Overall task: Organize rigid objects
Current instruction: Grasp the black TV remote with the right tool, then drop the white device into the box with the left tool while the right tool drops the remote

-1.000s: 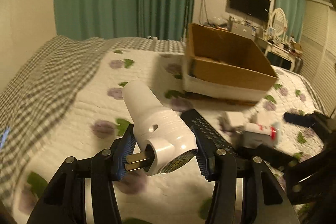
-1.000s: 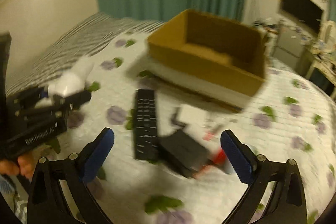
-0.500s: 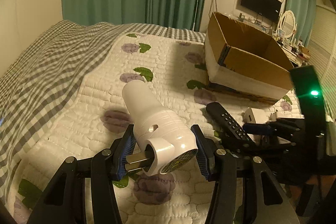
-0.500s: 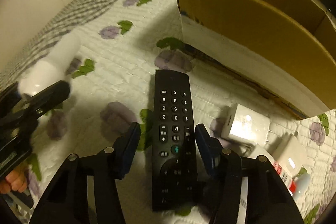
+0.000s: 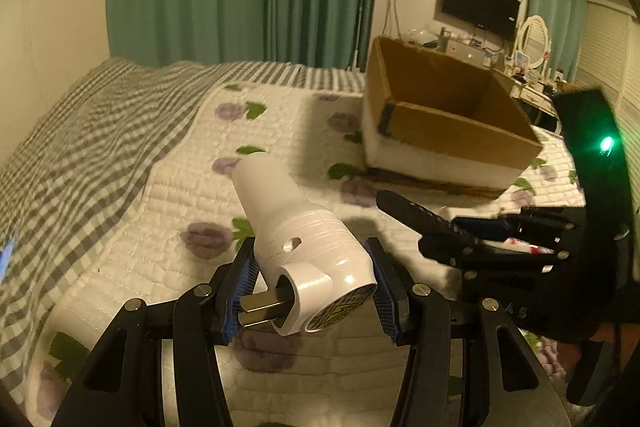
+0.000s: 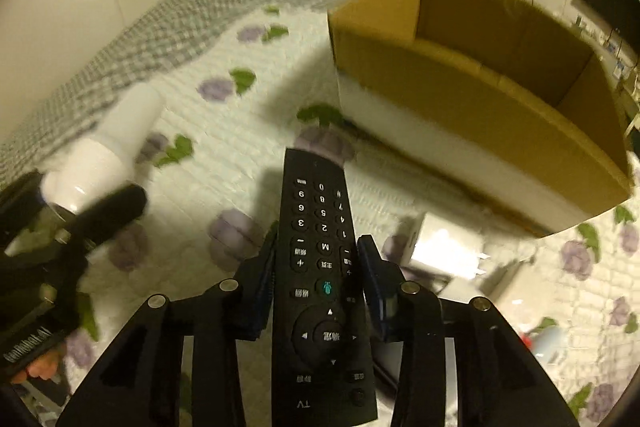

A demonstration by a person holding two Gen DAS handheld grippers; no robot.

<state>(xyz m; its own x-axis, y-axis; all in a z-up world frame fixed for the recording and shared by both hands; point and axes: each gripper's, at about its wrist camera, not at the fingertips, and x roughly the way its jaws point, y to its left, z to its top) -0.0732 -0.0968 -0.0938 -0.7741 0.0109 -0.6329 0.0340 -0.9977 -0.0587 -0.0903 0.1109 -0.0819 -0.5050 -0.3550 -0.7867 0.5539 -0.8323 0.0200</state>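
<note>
My left gripper [image 5: 310, 285] is shut on a white plug-in device [image 5: 298, 235] with metal prongs, held above the quilt. It also shows in the right wrist view [image 6: 100, 151] at the left. My right gripper [image 6: 316, 267] is shut on a black TV remote [image 6: 320, 267] and holds it lifted off the bed, pointing toward the open cardboard box [image 6: 480, 87]. In the left wrist view the remote [image 5: 416, 215] and the right gripper [image 5: 460, 227] sit to the right, just before the box [image 5: 448, 119].
A white charger block [image 6: 440, 247] and other small white items [image 6: 516, 291] lie on the flowered quilt [image 6: 224, 155] right of the remote. A grey checked blanket [image 5: 80, 131] covers the bed's left side. A dresser with a TV [image 5: 480, 3] stands behind.
My right gripper has closed on the remote and raised it off the quilt toward the box. My left gripper still holds the white device and has shifted slightly.
</note>
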